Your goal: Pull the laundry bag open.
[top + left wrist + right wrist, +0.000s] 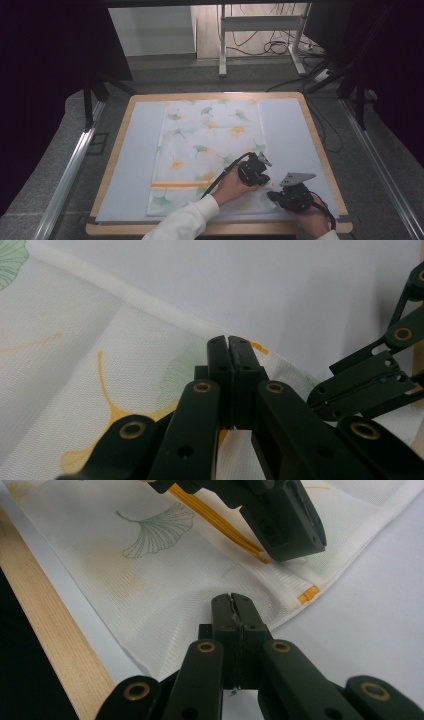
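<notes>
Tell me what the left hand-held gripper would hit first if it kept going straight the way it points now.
Most likely just the bare white mat. The left hand-held gripper is shut on the printed cloth at its right edge, pointing past that hem. The right hand-held gripper lies off to the side, though depth is hard to judge.

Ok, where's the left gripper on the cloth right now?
In the high view the left gripper sits at the near right part of the leaf-print cloth, close to its right edge, just left of the right gripper.

Wooden table [320, 150] bears a white mat [135, 165] (leaf-printed cloth [210, 145] atop).
</notes>
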`<state>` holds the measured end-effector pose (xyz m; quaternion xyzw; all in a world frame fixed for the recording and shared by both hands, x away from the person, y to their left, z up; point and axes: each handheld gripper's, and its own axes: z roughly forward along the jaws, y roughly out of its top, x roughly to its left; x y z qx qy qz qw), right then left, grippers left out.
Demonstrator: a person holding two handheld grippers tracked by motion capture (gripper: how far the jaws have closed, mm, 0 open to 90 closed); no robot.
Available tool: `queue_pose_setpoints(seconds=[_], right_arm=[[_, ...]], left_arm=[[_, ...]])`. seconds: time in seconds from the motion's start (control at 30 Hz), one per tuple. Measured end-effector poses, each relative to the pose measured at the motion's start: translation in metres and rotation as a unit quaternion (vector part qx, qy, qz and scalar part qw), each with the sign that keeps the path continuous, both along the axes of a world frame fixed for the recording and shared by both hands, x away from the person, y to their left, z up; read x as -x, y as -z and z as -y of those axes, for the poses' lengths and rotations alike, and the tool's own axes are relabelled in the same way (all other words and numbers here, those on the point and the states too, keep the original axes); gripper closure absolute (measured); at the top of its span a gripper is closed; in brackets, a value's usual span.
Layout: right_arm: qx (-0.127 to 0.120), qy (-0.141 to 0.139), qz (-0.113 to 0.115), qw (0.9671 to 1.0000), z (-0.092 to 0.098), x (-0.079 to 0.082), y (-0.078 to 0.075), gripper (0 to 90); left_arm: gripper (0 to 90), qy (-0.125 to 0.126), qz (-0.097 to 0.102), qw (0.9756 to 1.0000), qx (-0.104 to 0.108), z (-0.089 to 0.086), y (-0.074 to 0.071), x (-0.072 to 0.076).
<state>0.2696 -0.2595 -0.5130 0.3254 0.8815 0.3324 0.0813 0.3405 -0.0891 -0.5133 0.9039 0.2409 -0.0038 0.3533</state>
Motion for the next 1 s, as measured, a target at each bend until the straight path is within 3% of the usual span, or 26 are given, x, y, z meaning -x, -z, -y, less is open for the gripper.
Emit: queue_pose_setpoints(seconds=[0.33, 0.5, 0.77, 1.0], right_arm=[[0.002, -0.001, 0.001, 1.0, 0.0, -0.001, 0.0, 89.0], [0.002, -0.002, 0.001, 1.0, -0.001, -0.001, 0.0, 89.0], [0.001, -0.003, 0.0, 1.0, 0.0, -0.001, 0.001, 89.0], [0.01, -0.002, -0.001, 0.9999, -0.001, -0.001, 0.002, 89.3]], left_arm=[[84.6, -0.008, 0.002, 0.9996, -0.026, 0.009, 0.0, -0.003], [89.9, 0.001, 0.025, 0.999, -0.036, 0.011, -0.001, 0.003], [90.0, -0.01, 0.012, 0.9998, -0.01, 0.006, 0.001, 0.002], [90.0, -0.018, 0.016, 0.9997, -0.003, 0.0, 0.001, 0.004]])
